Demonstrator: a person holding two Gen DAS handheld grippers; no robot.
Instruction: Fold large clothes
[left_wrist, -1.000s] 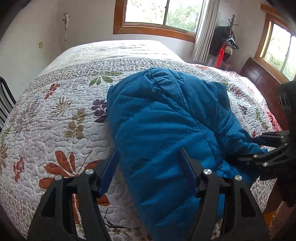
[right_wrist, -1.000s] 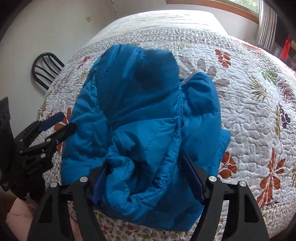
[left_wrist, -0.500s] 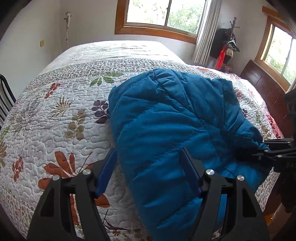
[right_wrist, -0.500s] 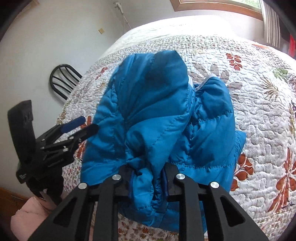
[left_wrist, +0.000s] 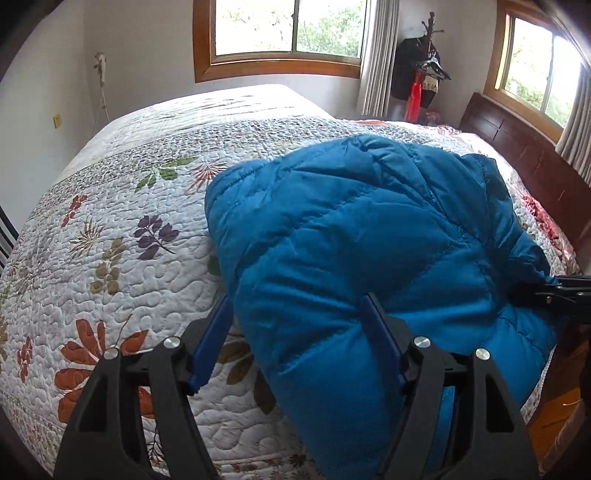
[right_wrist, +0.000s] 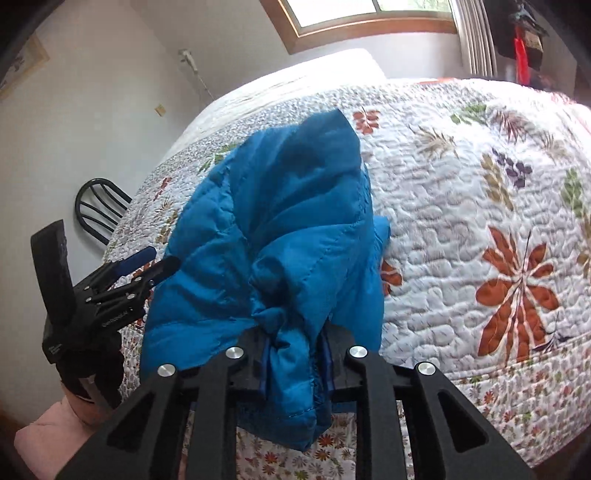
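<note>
On the bed's floral quilt (left_wrist: 110, 236), left wrist view first: the blue puffer jacket (left_wrist: 369, 240) has slid a bit toward the right edge compared with a second ago. The left gripper (left_wrist: 295, 325) sits wide apart, one finger dug into the padding, nothing pinched. Over in the right wrist view, the right gripper (right_wrist: 295, 354) was spread around a bunch of jacket a second ago; now it's clamped on that fold, so I'd guess dragging or flipping it over comes next.
</note>
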